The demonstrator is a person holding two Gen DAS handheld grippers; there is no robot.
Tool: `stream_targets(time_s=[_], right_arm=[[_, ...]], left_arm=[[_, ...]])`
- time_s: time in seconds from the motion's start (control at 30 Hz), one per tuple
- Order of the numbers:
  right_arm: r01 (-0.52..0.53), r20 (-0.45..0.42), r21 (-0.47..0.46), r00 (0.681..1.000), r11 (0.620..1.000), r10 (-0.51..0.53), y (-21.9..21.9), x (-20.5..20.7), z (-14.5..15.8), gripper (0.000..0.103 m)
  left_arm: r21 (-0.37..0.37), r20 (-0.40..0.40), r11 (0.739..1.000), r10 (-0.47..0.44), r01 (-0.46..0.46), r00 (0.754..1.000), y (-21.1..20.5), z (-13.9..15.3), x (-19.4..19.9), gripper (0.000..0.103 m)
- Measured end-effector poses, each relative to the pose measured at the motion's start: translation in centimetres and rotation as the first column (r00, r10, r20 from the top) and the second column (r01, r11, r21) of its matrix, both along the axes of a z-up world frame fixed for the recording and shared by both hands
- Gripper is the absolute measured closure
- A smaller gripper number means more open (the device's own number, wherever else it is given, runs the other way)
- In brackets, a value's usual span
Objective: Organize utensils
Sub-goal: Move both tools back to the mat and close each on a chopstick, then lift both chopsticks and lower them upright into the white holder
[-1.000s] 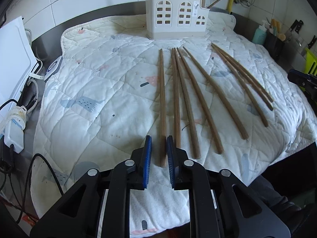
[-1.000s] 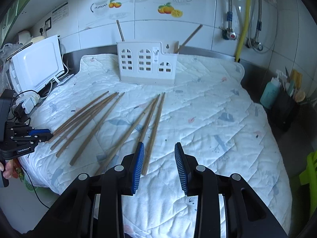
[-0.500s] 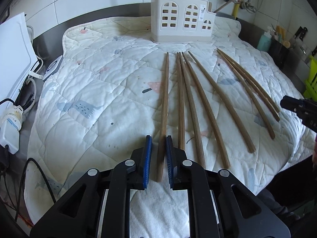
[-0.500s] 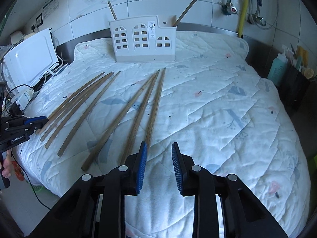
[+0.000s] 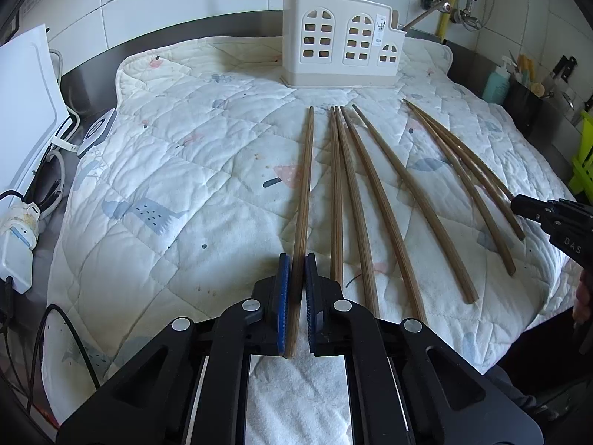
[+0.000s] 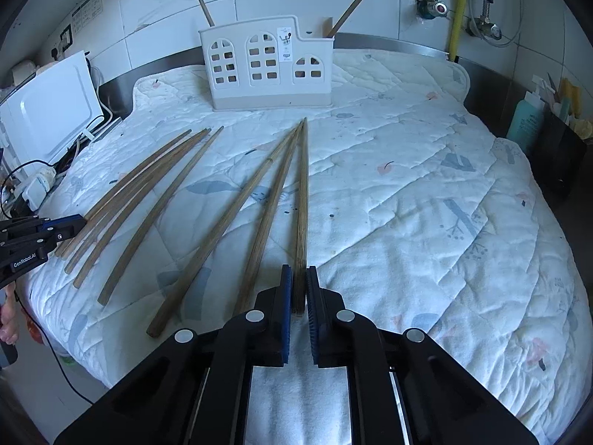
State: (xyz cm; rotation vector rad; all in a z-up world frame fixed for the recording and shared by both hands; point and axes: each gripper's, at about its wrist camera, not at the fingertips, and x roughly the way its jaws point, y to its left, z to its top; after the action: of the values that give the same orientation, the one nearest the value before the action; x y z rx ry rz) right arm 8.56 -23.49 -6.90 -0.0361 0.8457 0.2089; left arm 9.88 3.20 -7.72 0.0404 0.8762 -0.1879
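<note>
Several long brown wooden chopsticks lie on a quilted white mat (image 5: 166,170). A white utensil holder (image 5: 337,50) with arched windows stands at the mat's far end, also in the right wrist view (image 6: 268,65), with two sticks standing in it. My left gripper (image 5: 295,259) is shut on the near end of the leftmost chopstick (image 5: 305,185). My right gripper (image 6: 298,270) is shut on the near end of the rightmost chopstick (image 6: 302,193). Each gripper shows at the edge of the other's view, the right gripper (image 5: 519,202) and the left gripper (image 6: 79,218).
A white appliance (image 6: 48,111) and a power strip with cables (image 5: 16,237) sit left of the mat. A teal bottle (image 6: 524,120) and a dark utensil caddy (image 6: 563,152) stand at the right. Tiled wall and pipes are behind.
Both grippers moved forward along the mat and closed: the left onto the leftmost chopstick, the right, open a second ago, onto the rightmost one.
</note>
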Motion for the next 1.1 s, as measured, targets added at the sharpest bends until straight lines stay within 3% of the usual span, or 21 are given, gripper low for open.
stream_targets(time_s=[0.2, 0.53, 0.83, 1.1], right_arm=[[0.010, 0.075, -0.013, 0.997, 1.000, -0.009, -0.9, -1.1, 2.9, 0.096], [-0.028, 0.268, -0.040, 0.963, 0.999, 0.038, -1.3, -1.2, 11.5, 0.096], [-0.094, 0.292, 0.024, 0.953, 0.995, 0.083, -2.2, 3.5, 17.3, 0.096], [-0.128, 0.311, 0.020, 0.943, 0.992, 0.116, -2.6, 7.7, 22.8, 0.096]], left_arm=[[-0.019, 0.023, 1.000, -0.013, 0.013, 1.000, 0.0, 1.4, -0.5, 0.098], [-0.044, 0.113, 0.999, -0.020, 0.025, 0.993, 0.8, 6.2, 0.2, 0.098], [-0.073, 0.161, 0.996, -0.036, 0.048, 0.986, 1.1, 10.5, 4.0, 0.098], [-0.090, 0.196, 0.993, -0.062, 0.081, 0.979, 0.3, 14.3, 8.1, 0.098]])
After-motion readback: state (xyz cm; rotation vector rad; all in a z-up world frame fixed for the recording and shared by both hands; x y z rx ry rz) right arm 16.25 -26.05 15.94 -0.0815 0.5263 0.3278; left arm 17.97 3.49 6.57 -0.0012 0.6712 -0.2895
